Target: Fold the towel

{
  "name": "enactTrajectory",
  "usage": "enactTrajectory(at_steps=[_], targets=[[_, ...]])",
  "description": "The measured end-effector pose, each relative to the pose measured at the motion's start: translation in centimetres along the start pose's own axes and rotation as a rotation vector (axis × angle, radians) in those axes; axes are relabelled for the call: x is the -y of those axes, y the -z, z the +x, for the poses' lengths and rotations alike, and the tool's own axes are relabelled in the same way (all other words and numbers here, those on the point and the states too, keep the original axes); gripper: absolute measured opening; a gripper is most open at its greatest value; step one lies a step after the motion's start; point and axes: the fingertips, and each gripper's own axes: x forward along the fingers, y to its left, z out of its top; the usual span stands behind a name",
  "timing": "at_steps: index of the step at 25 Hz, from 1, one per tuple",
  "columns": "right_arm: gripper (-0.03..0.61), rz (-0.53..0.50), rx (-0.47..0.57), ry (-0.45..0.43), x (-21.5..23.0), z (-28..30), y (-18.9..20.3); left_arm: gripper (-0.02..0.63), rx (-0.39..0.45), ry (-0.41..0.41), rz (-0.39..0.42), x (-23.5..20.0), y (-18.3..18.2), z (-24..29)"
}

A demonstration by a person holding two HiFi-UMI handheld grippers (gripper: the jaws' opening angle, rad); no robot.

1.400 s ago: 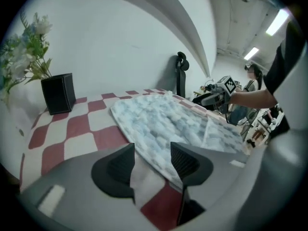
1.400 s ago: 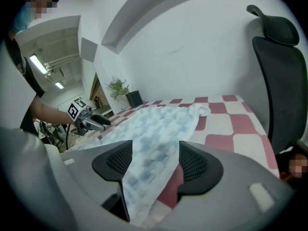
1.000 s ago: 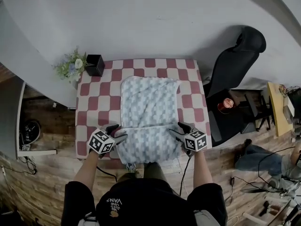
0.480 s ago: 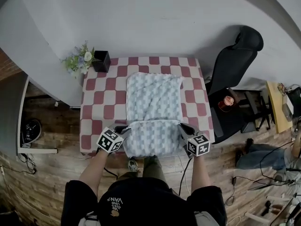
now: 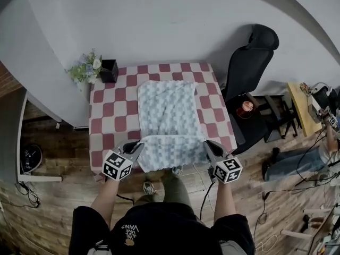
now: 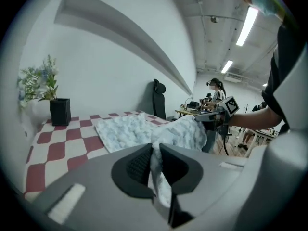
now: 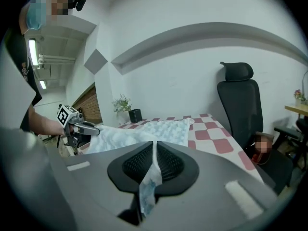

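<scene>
1. One towel [image 5: 167,110], white and pale blue, knobbly weave. The far part lies flat on the middle of the table. The near edge is lifted clear of the surface and stretched between the two grippers at the table's near side.
2. One left gripper [image 5: 136,145], clamped on the towel's near-left corner. Its jaws have just been closing, and cloth is pinched between the pads [image 6: 139,165].
3. One right gripper [image 5: 208,145], clamped on the towel's near-right corner. Its jaws have just been closing, and a strip of cloth hangs out between them.
4. One table [image 5: 109,124], with a red-and-white checked top.
5. One black pot [image 5: 109,71] on the table's far-left corner, with flowers [image 5: 85,69] just to its left.
6. One black office chair [image 5: 249,62], beside the table's far-right corner.
7. One wooden plank floor [image 5: 58,195], around the table's near side.
</scene>
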Motion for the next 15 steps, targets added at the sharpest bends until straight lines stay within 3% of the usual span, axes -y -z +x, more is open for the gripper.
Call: enactTrajectory(at_steps=[6, 15], targets=[[0.028, 0.042, 0.047, 0.000, -1.1, -3.4, 0.1, 0.021, 0.061, -0.020, -0.011, 3.2, -0.7, -3.0], [0.026, 0.071, 0.101, -0.136, -2.3, -8.7, 0.3, 0.021, 0.128, -0.146, 0.003, 8.9, -0.1, -6.6]])
